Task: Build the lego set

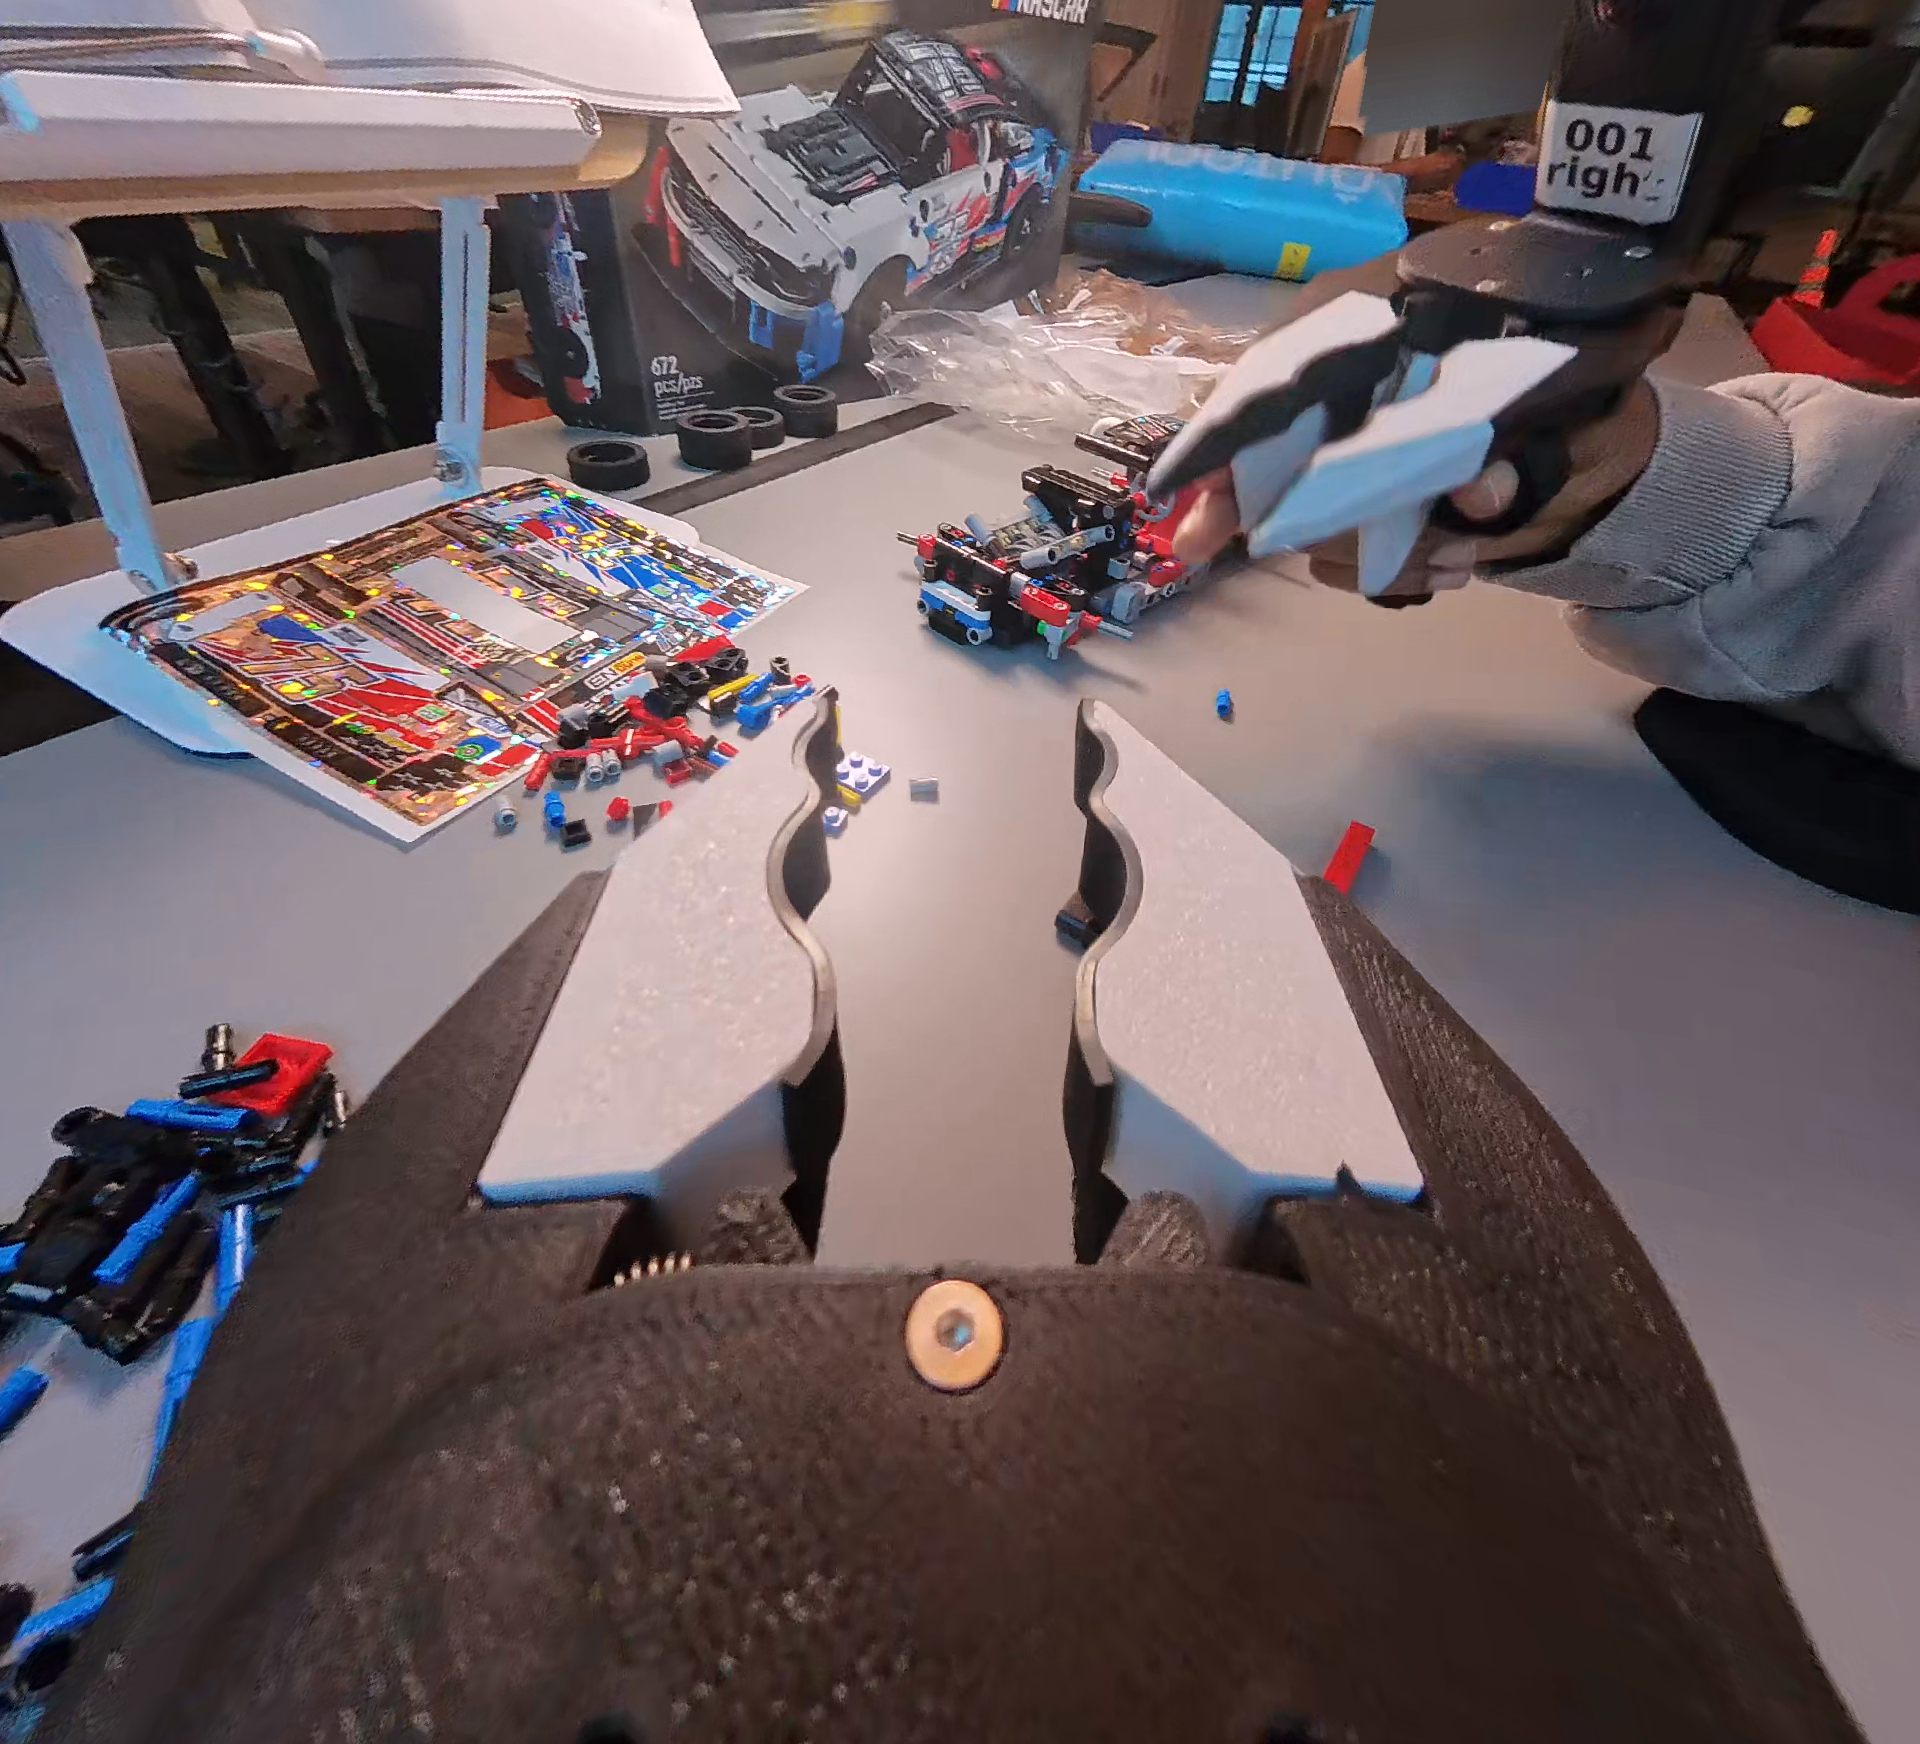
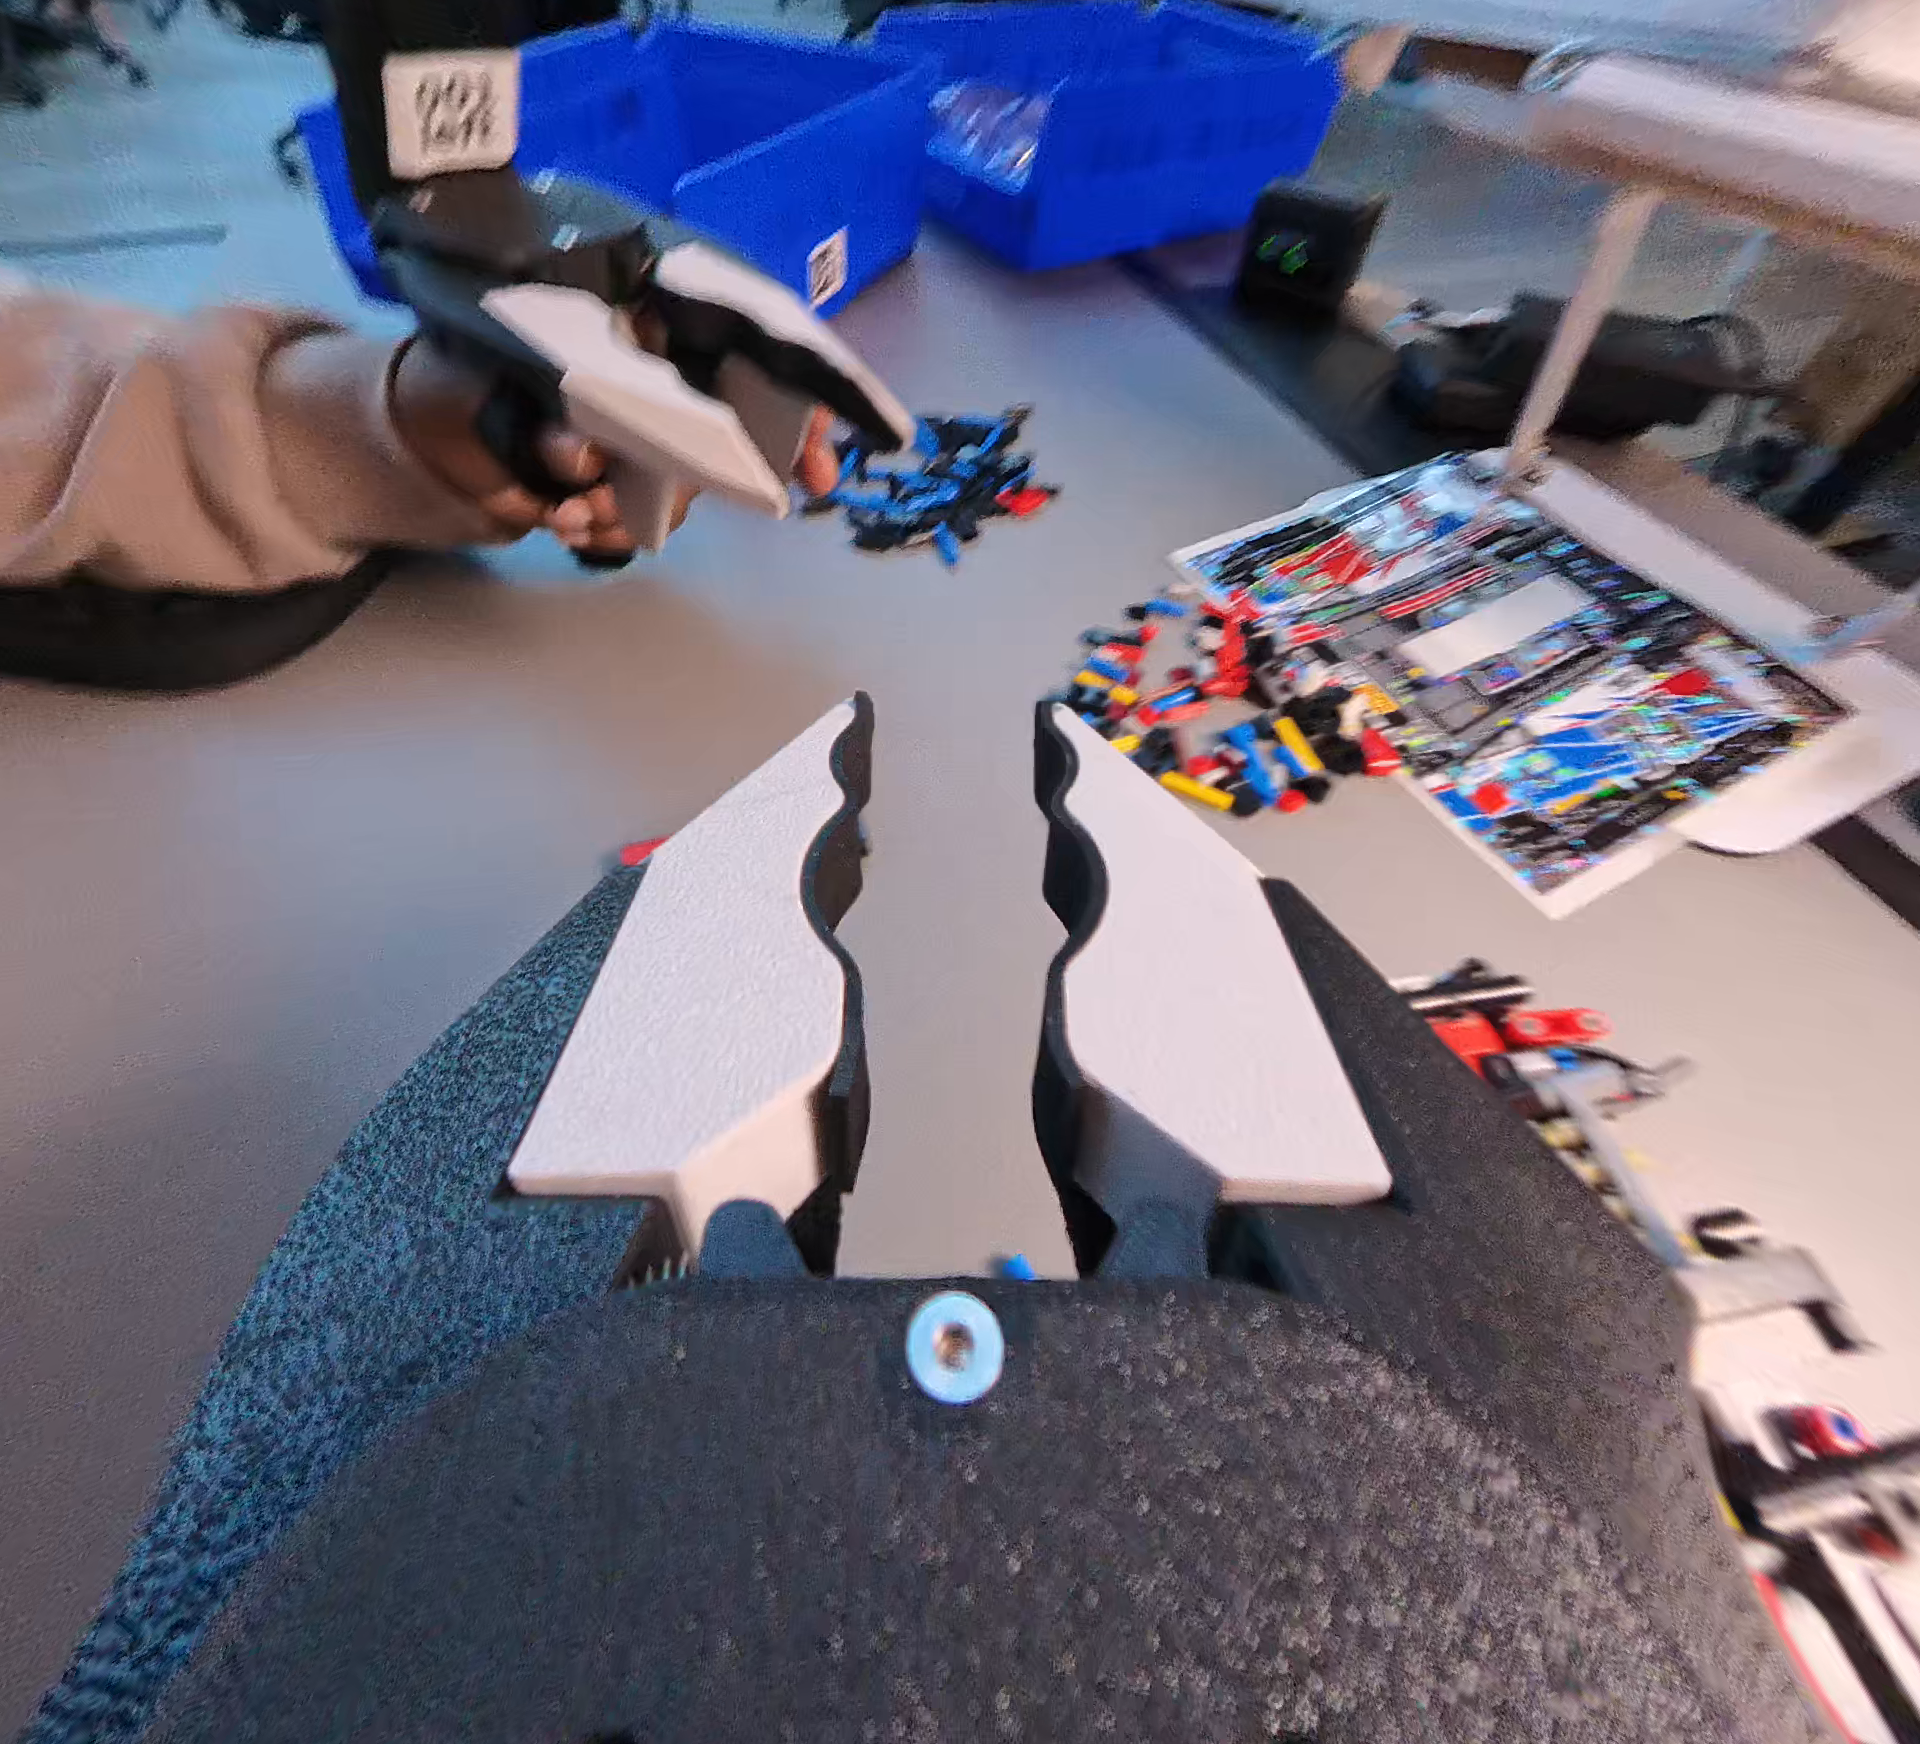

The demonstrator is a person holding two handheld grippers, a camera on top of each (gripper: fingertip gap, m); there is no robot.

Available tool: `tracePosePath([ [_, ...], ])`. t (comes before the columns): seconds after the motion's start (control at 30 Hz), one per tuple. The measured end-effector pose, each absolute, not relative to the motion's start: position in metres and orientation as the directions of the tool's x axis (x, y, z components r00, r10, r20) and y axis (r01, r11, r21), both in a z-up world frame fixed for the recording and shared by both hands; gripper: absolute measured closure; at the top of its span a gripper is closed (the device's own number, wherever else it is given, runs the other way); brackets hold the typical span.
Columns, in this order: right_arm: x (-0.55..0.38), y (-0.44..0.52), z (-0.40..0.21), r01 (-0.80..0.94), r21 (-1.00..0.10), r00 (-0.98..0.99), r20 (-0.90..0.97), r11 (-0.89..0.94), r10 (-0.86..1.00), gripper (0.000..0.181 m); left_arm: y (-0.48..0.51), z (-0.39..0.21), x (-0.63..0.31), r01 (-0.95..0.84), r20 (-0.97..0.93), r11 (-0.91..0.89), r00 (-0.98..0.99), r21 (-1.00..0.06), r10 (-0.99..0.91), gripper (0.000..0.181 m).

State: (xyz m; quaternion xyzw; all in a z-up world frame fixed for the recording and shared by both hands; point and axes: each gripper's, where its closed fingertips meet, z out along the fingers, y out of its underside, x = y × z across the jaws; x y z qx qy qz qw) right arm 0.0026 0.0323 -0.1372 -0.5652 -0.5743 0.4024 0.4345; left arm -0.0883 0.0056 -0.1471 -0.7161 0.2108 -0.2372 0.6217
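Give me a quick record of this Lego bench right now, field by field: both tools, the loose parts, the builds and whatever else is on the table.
left tool: open, empty, above the table
right tool: open, empty
loose parts pile: at the sticker sheet's edge
sticker sheet: flat on the stand's base
partial chassis: on the table, near the right tool
blue and black assembly: beside the left tool
tyres: four, before the set box
blue bins: far edge

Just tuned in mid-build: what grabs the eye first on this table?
The shiny sticker sheet lies at the foot of the white stand, with a heap of small loose pieces along its near edge. Behind it stands the set's box, four black tyres before it. Both grippers, left and right, are open and empty.
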Motion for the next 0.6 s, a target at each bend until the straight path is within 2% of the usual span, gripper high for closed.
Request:
tracePosePath([
  [0.17,0.009,0.129,-0.073,0.049,-0.993,0.326,-0.084,-0.105,0.942,0.153,0.009,-0.146,-0.091,-0.019,0.050,-0.116,0.824,-0.993,-0.565,0.141],
  [0.27,0.004,0.202,-0.052,-0.022,-0.994,0.462,-0.106,-0.108,0.881,0.144,0.010,-0.148,-0.089,-0.023,0.050,-0.122,0.825,-0.992,-0.563,0.141],
  [0.33,0.000,0.256,-0.056,-0.056,-0.980,0.522,-0.191,-0.190,0.831,0.131,0.009,-0.146,-0.090,-0.027,0.038,-0.108,0.830,-0.994,-0.556,0.142],
  [0.43,-0.005,0.318,-0.073,-0.144,-0.917,0.523,-0.390,-0.372,0.758,0.112,0.009,-0.142,-0.093,-0.019,0.027,-0.079,0.840,-0.997,-0.542,0.150],
  [0.5,-0.010,0.340,-0.071,-0.249,-0.870,0.469,-0.494,-0.426,0.732,0.109,0.010,-0.139,-0.097,-0.006,0.030,-0.067,0.849,-0.998,-0.527,0.150],
  [0.6,-0.024,0.355,-0.075,-0.270,-0.844,0.421,-0.537,-0.464,0.731,0.108,0.012,-0.138,-0.101,0.003,0.030,-0.054,0.855,-0.999,-0.517,0.150],
])
